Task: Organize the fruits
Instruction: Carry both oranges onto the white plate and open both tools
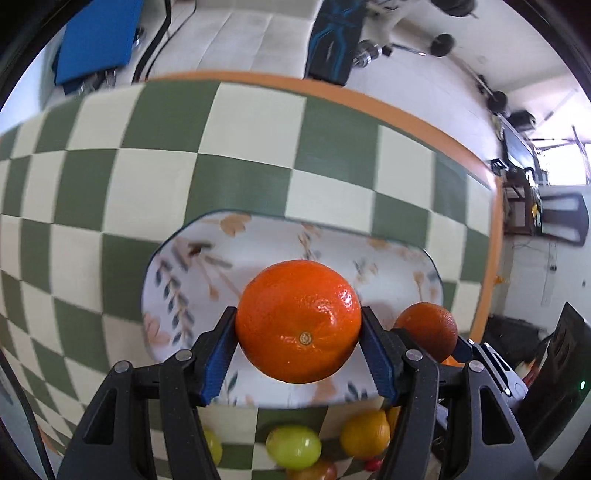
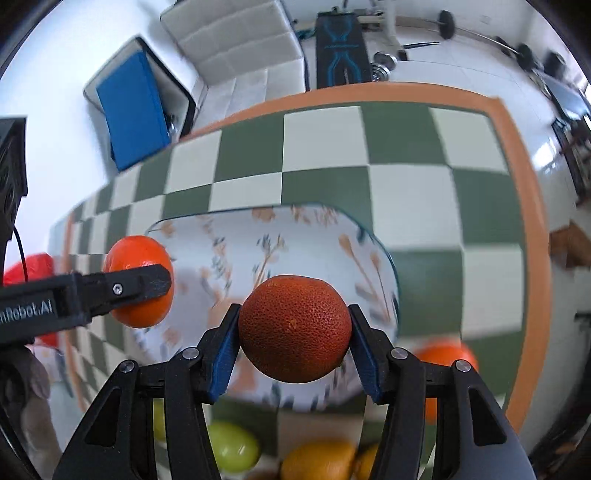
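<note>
So we've got a fruit in each hand right now: over on the left, the left hand-held gripper (image 1: 298, 341) is clamped on a bright orange (image 1: 298, 320), and to the right of it the right hand-held gripper (image 2: 294, 341) is clamped on a darker, rougher reddish orange (image 2: 294, 328). Both hang just above the floral plate (image 1: 258, 243), so we'd say we're mid-delivery. Next move looks like lowering each one onto the plate and easing the jaws apart gently so nothing rolls. More fruit waits near us, including a green one (image 1: 293, 446) and a yellow one (image 1: 365, 434). The tabletop (image 1: 155, 173) is green-and-cream checkered with an orange edge; behind it there's a white sofa (image 2: 236, 40) and gym weights (image 2: 447, 24).
</note>
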A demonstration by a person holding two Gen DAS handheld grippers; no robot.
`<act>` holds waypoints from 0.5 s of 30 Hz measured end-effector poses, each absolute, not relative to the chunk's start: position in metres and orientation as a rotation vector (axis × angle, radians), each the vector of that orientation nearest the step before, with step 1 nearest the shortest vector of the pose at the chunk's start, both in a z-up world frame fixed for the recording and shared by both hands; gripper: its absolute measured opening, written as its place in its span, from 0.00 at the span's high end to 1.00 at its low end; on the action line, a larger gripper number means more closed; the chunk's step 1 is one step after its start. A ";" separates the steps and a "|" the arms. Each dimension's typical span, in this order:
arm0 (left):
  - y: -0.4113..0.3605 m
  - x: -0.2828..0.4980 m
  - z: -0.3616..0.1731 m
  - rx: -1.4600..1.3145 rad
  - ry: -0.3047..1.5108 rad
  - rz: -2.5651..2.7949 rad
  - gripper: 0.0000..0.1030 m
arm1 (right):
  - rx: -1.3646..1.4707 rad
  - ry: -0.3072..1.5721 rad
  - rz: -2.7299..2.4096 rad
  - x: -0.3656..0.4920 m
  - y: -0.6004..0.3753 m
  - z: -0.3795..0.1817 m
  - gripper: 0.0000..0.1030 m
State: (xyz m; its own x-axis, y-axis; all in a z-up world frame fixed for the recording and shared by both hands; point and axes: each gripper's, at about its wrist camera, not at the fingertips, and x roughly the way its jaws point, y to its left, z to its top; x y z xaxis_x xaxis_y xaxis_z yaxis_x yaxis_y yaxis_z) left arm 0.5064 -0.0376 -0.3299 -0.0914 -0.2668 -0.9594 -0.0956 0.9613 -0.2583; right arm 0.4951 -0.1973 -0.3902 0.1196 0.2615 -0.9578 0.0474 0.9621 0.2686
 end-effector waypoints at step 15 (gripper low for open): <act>-0.052 0.521 -0.366 -0.224 1.745 -0.128 0.40 | 0.141 1.538 0.213 0.535 -0.180 -0.429 0.41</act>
